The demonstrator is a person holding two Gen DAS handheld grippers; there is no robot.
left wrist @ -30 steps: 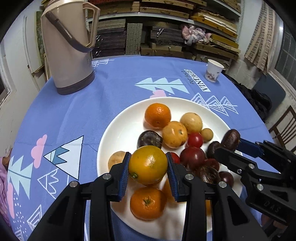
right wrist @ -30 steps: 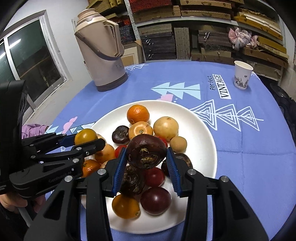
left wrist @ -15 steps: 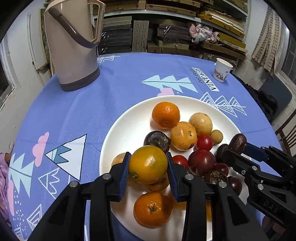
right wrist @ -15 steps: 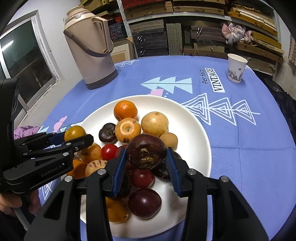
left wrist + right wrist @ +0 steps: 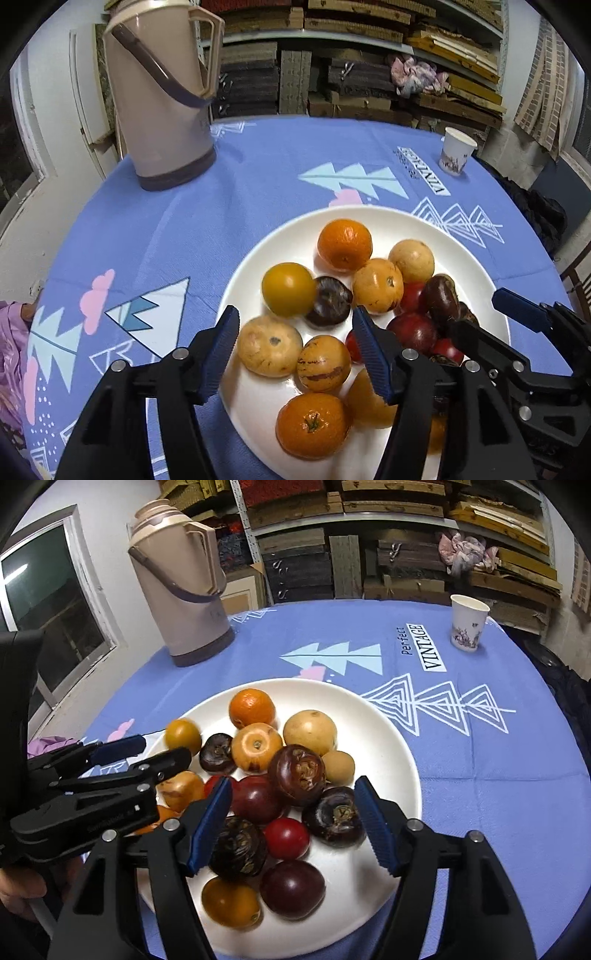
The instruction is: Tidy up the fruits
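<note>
Both grippers stood open over the white plate (image 5: 258, 266) of fruit, holding nothing. The yellow fruit (image 5: 289, 289) lay on the plate just ahead of the left gripper (image 5: 295, 334), touching a dark fruit (image 5: 328, 301). The brown fruit (image 5: 297, 774) sat atop the pile, just beyond the right gripper (image 5: 293, 821).

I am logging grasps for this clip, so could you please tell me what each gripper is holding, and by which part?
Nothing is held. The left gripper and the right gripper are both open above the fruit on the white plate.
</note>
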